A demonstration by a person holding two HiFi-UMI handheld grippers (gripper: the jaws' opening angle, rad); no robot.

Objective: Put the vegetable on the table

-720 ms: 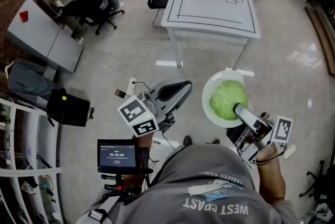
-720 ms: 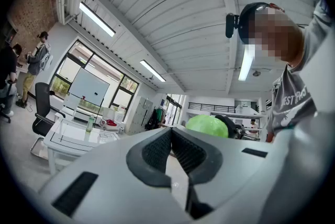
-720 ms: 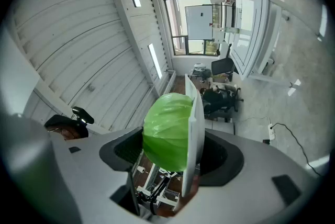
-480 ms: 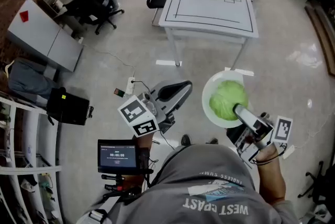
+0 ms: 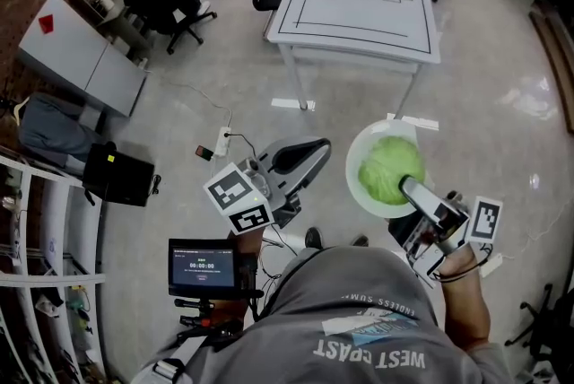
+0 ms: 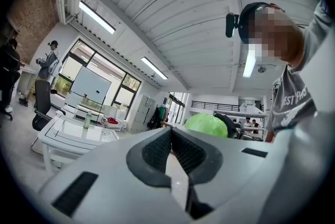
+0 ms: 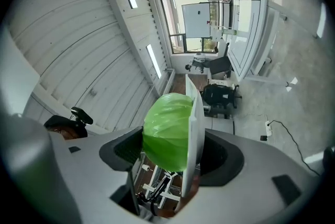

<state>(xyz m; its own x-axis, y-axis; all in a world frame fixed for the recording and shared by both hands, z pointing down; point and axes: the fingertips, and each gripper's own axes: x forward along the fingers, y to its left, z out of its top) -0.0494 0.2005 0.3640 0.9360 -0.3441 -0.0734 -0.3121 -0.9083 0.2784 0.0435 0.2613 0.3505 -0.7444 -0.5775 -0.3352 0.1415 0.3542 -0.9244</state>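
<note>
The person's grey shirt reads "WEST COAST" under a partly legible "ENDLESS SUMM" — upside down from the head view — and the small screen shows "00:00:00".

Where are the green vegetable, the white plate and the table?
green vegetable [image 5: 387, 169]: head view, its leafy top.
white plate [image 5: 352, 178]: head view, bare left rim.
table [image 5: 359, 14]: head view, bare middle of the tabletop.

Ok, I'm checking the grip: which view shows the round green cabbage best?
Head view: nearly all of the round green cabbage shows, in its round white plate. Right gripper view shows one side, against the plate; left gripper view only its top.
</note>
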